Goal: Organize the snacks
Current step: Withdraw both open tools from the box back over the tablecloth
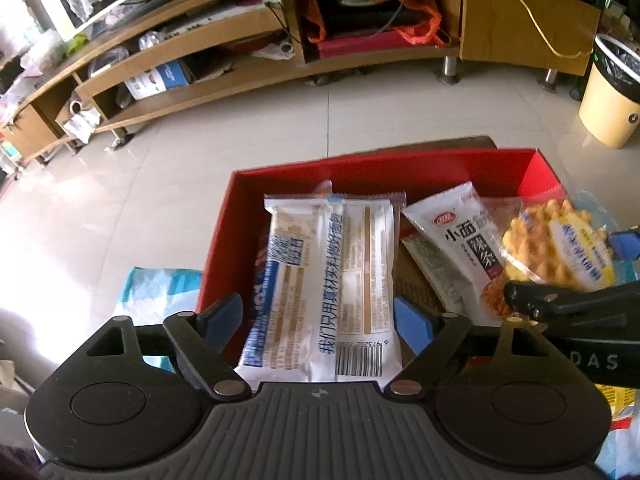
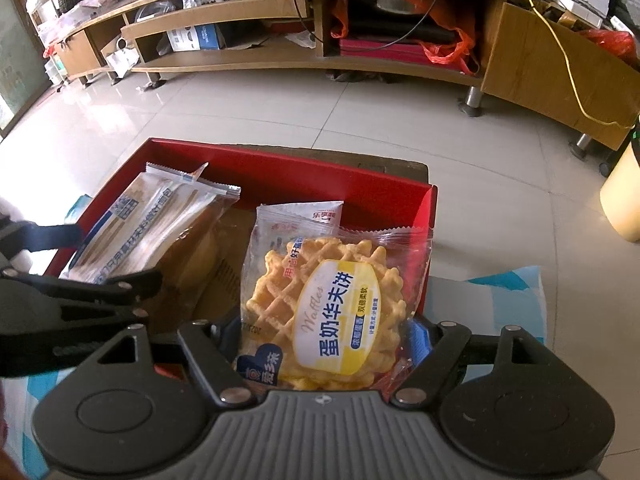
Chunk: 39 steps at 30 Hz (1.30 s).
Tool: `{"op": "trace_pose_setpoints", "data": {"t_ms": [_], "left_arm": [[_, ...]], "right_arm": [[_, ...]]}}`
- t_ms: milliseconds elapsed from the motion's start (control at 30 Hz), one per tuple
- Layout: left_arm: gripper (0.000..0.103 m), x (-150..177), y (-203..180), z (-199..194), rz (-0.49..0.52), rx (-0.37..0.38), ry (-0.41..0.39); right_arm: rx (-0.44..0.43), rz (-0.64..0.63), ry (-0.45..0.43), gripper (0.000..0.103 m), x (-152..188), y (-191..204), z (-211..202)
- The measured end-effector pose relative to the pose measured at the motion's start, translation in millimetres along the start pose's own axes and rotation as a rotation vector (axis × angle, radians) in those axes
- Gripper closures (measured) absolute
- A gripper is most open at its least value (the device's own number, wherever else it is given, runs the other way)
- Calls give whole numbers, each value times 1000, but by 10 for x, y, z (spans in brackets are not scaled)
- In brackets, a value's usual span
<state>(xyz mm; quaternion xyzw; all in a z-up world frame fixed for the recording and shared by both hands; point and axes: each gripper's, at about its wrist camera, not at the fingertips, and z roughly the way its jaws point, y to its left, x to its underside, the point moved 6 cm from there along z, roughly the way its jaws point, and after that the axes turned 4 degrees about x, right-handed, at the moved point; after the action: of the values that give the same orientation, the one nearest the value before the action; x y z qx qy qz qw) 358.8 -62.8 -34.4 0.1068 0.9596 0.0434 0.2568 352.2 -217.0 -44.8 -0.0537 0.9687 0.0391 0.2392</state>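
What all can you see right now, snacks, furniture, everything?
red box: one, red, on the patterned cloth, open on top
bread packet: one, white and blue, long, in the box's left part, between the left gripper's fingers
spicy strip packet: one, white with a black label, in the box, right of the bread packet
waffle packet: one, clear with a yellow label, held over the box's right part
cloth: one, blue and white, under the box
cabinet: one, wooden, low, along the far side
orange bag: one, in a cabinet compartment
waste bin: one, cream, on the floor, right
left gripper: black, blue pads, apparently open
right gripper: black, gripping the waffle packet
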Motion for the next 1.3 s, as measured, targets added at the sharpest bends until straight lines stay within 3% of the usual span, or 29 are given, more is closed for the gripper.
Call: {"op": "trace_pose_setpoints", "data": {"t_ms": [133,533,1100,1300], "left_arm": [[15,-3,24,-62,-4,-5,-9],[15,86,-1,-299,-18,35,-21],[14,550,-224,-626,-1,84,3],[14,869,-307,-615,14,98,45]], "right_arm": [[22,-13,-23,24,-9,10,-58],[39,41,-72,24,53,-148,-395],[10,28,-71,24,570,-74,-883],[7,-2,-45,24,883,-52,-984]]}}
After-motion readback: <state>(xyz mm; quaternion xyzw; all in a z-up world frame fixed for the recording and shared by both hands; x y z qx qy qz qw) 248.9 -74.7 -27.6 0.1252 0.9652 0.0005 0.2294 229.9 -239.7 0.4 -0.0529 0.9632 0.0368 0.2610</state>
